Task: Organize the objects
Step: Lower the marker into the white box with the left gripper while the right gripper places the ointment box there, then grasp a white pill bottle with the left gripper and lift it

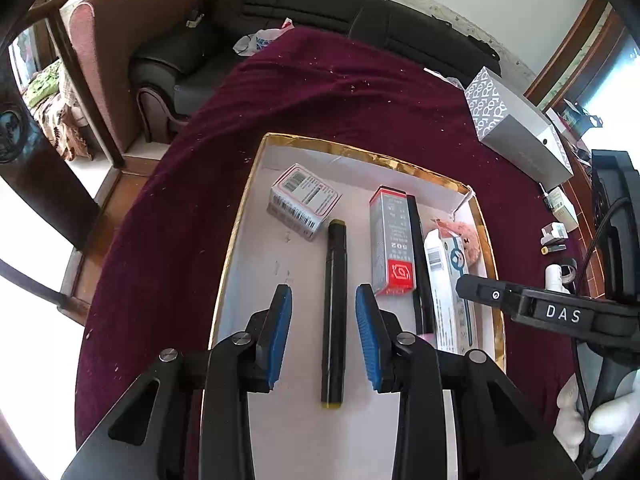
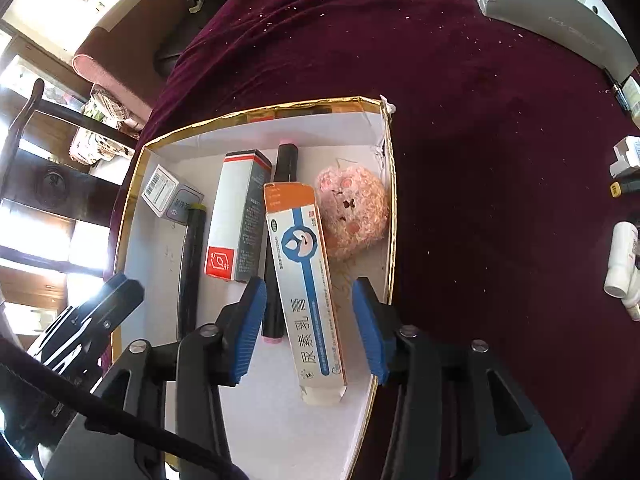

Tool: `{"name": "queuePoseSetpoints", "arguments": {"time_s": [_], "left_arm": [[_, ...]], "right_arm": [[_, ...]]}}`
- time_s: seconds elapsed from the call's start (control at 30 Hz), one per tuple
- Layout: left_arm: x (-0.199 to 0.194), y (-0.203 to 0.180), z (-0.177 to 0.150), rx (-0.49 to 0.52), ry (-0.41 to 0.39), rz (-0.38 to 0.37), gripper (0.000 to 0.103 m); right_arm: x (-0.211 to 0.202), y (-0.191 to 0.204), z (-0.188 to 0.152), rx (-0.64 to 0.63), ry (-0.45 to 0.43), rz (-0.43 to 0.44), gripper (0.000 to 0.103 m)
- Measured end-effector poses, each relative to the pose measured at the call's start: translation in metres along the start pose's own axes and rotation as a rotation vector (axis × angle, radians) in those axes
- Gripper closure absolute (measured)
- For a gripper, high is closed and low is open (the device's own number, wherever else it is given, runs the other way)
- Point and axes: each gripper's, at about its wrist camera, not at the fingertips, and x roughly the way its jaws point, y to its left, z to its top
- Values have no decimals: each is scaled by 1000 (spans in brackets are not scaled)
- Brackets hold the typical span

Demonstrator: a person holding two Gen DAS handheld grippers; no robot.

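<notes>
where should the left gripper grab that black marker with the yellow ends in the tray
Grip the black marker mid-barrel, coming straight down from above. It lies flat on the tray floor, lengthwise between the open left gripper fingers, so they would close across its narrow width. Both flanks are bare; the grey-and-red carton sits apart to its right.

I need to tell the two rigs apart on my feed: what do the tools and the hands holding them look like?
Both tools are matte black plastic with ribbed blue pads on two fingers and silver round pivot screws. The left tool and the right tool look alike from their own cameras. From the left view, the right one's black body carries white "DAS" lettering, a black cable trails from it, and a white glove holds it.
</notes>
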Motion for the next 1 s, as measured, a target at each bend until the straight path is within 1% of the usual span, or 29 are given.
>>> {"name": "queuePoseSetpoints", "arguments": {"time_s": [0.07, 0.17, 0.23, 0.27, 0.3, 0.37, 0.43, 0.53, 0.57, 0.63, 0.67, 0.7, 0.77, 0.83, 0.97, 1.0], "left_arm": [[-4, 2, -3, -20, 3, -5, 68], [-11, 6, -8, -64, 16, -29, 67], [-17, 5, -10, -86, 15, -60, 67], [-21, 3, -11, -93, 12, -78, 67], [-24, 2, -12, -95, 10, -88, 67], [-30, -5, -14, -92, 5, -115, 67], [-34, -17, -17, -78, 7, -147, 66], [-39, -40, -21, -40, 10, -185, 66], [-40, -53, -24, -18, 10, -199, 66], [-42, -69, -29, 4, 14, -205, 66], [-41, -81, -33, 14, 21, -203, 66], [-41, -86, -36, 15, 25, -199, 66], [-41, -103, -45, 20, 41, -195, 66], [-42, -118, -53, 27, 52, -189, 66], [-45, -141, -70, 29, 56, -174, 66], [-46, -148, -75, 25, 60, -165, 66]], "right_arm": [[-5, -3, -4, 3, -3, -4, 58], [-12, -7, -11, 8, -14, -6, 58], [-20, -10, -16, 11, -26, 14, 58], [-27, -12, -19, 7, -38, 16, 54], [-34, -16, -24, 2, -56, -3, 49], [-50, -32, -34, 18, -86, -17, 48], [-66, -58, -42, 66, -114, -28, 48], [-94, -121, -51, 186, -167, -82, 47], [-105, -152, -56, 238, -181, -116, 46], [-117, -194, -61, 301, -193, -179, 46], [-124, -219, -62, 321, -199, -215, 47], [-128, -234, -60, 324, -200, -232, 47], [-133, -256, -50, 294, -188, -255, 47], [-135, -264, -36, 229, -185, -255, 47], [-123, -253, -11, 43, -167, -310, 45], [-119, -251, -7, -1, -163, -311, 45]]}}
